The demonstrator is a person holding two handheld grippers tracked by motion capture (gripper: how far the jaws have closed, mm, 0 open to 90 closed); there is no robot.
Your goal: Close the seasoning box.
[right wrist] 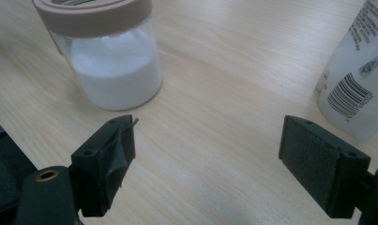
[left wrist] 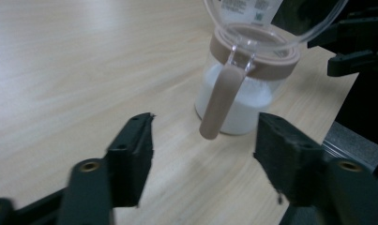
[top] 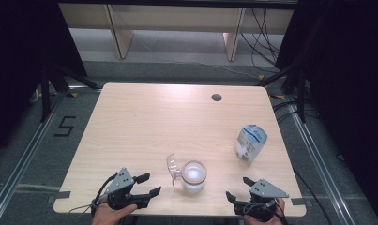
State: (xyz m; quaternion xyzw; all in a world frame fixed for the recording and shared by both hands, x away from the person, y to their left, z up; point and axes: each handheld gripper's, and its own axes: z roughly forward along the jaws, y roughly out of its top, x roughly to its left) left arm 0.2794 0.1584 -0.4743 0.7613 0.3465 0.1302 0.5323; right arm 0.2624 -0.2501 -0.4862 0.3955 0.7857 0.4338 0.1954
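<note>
Left gripper (top: pixel 149 185) low at the near left edge of the table (top: pixel 144 117), jaws spread wide, gripping nothing. Straight ahead and a touch to its right: the jar (top: pixel 193 177), standing upright near the front edge, roughly a third full of white powder (left wrist: pixel 238 105). Clear lid (top: pixel 172 168) flipped open and tilted up on the jar's left side, hinged to the tan collar (left wrist: pixel 254 56). In the left gripper view, a tan latch strap (left wrist: pixel 220 101) hanging down the jar's side, long axis near vertical, sitting right between the two black pads and a little beyond them. Close, lined up, not touching.

Further right: right gripper (top: pixel 237 188) at the near right edge, jaws likewise wide apart and empty. From its own view, jar (right wrist: pixel 112 61) off toward the left pad, not centred. Up and right of it, a white pouch (top: pixel 250 143) with blue print standing apart, barcode (right wrist: pixel 351 96) facing this gripper.

Judgement: left side the nearer and better aimed for the jar, a short push forward enough to close on strap or lid; right side about as close to jar as to pouch, pouch the likelier target.

Count: two grippers, one jar, one lid, one strap, one pouch, one cable hole (top: pixel 216 97) at the far edge.
</note>
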